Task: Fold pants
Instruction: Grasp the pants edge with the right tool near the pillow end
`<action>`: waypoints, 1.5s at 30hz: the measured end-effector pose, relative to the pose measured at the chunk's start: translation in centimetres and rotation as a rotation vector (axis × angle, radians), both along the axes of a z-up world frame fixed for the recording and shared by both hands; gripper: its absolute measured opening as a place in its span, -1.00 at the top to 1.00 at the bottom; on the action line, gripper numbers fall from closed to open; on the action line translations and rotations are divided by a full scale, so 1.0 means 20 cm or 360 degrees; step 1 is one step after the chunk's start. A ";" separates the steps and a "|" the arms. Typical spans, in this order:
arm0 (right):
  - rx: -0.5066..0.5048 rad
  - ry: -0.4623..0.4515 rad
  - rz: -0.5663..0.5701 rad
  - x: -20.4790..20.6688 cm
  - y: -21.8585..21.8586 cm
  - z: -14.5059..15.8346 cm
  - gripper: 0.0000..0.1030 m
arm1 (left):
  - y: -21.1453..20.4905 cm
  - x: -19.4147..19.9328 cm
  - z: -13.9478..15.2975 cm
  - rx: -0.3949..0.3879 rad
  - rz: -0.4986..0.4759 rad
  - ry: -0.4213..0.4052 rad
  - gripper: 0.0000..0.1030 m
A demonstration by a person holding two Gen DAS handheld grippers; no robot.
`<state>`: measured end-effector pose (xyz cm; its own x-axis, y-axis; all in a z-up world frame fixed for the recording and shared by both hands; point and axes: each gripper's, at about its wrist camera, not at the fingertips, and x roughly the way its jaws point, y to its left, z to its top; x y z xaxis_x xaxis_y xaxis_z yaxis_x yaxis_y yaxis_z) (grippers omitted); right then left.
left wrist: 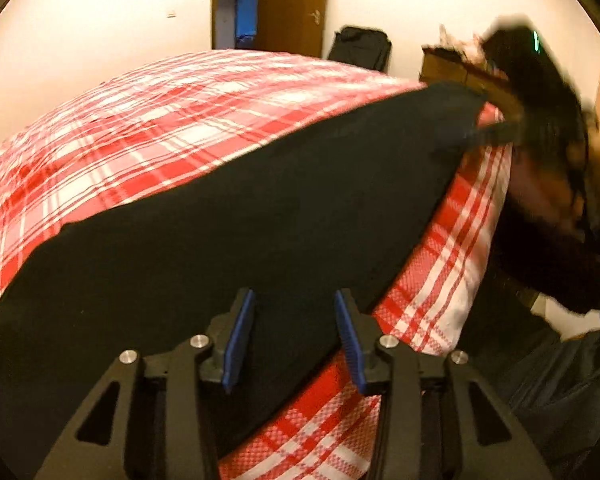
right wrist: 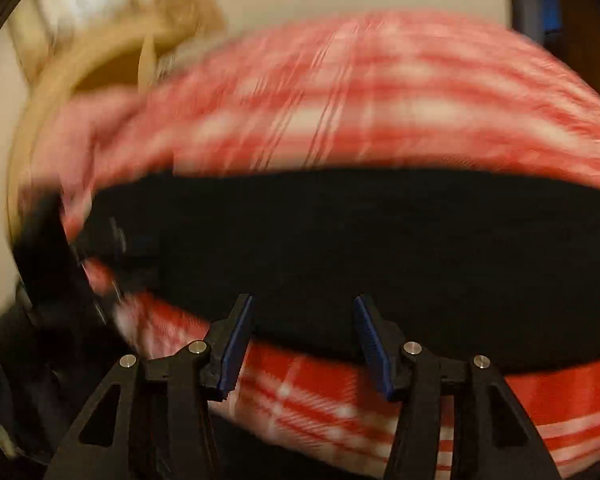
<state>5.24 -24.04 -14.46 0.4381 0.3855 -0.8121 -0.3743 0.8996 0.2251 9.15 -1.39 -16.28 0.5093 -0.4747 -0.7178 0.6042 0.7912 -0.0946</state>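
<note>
Black pants point(left wrist: 240, 220) lie flat in a long strip across a bed with a red and white plaid cover point(left wrist: 160, 120). My left gripper point(left wrist: 294, 296) is open just above the near end of the pants, with nothing between its blue pads point(left wrist: 238, 344). In the right wrist view, the pants point(right wrist: 380, 260) run across the plaid cover point(right wrist: 340, 100). My right gripper point(right wrist: 303, 300) is open over their near edge and holds nothing. The right gripper's body point(left wrist: 540, 88) shows blurred at the far end of the pants in the left wrist view. The right wrist view is motion-blurred.
A person's dark sleeve point(left wrist: 548, 264) hangs past the bed's right edge. Against the pale wall stand a brown door point(left wrist: 292, 4), a black bag point(left wrist: 360, 46) and a cardboard box point(left wrist: 448, 64). A blurred tan box point(right wrist: 100, 64) sits beyond the bed's left corner.
</note>
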 end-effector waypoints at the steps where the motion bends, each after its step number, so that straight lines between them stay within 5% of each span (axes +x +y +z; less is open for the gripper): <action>1: -0.0081 -0.0044 0.0006 -0.02 0.04 -0.02 -0.04 | 0.02 0.00 0.01 -0.0015 0.0026 -0.0017 0.06; 3: -0.0163 -0.0073 0.0057 -0.04 0.08 0.00 -0.04 | 0.07 0.00 0.04 -0.0003 0.0110 -0.0079 -0.09; 6: -0.0036 -0.0043 0.0102 0.01 0.08 0.10 -0.04 | 0.21 0.00 0.06 -0.0040 0.0256 -0.0140 -0.20; 12: 0.0099 -0.0145 0.0202 0.21 0.28 0.27 -0.04 | 0.37 0.01 -0.05 -0.0060 0.0423 -0.0035 -0.31; 16: 0.0307 0.0000 0.0234 0.43 0.46 0.27 -0.04 | 0.32 -0.08 -0.08 0.0051 0.0394 -0.0104 -0.41; 22: 0.0412 0.0227 0.0285 0.67 0.77 0.14 -0.03 | 0.43 -0.07 -0.03 -0.0072 0.0483 -0.0095 -0.41; 28: 0.0588 0.0420 0.0281 0.81 0.96 0.03 -0.03 | 0.67 -0.06 0.05 -0.0088 0.0740 -0.0240 -0.54; 34: 0.0633 0.0727 0.0211 0.90 1.11 -0.15 0.30 | 0.84 -0.01 -0.02 0.0073 0.0943 -0.0252 -0.57; 36: 0.0685 0.0757 0.0167 0.91 1.11 -0.17 0.68 | 0.86 0.00 -0.06 0.0061 0.0955 -0.0215 -0.57; 37: 0.0715 0.0750 0.0165 0.91 1.11 -0.16 0.86 | 0.87 0.02 -0.08 0.0063 0.0955 -0.0200 -0.57; 45: 0.0696 0.0445 0.0220 0.82 1.13 0.09 0.91 | 0.91 -0.02 -0.08 0.0012 0.0984 -0.0189 -0.58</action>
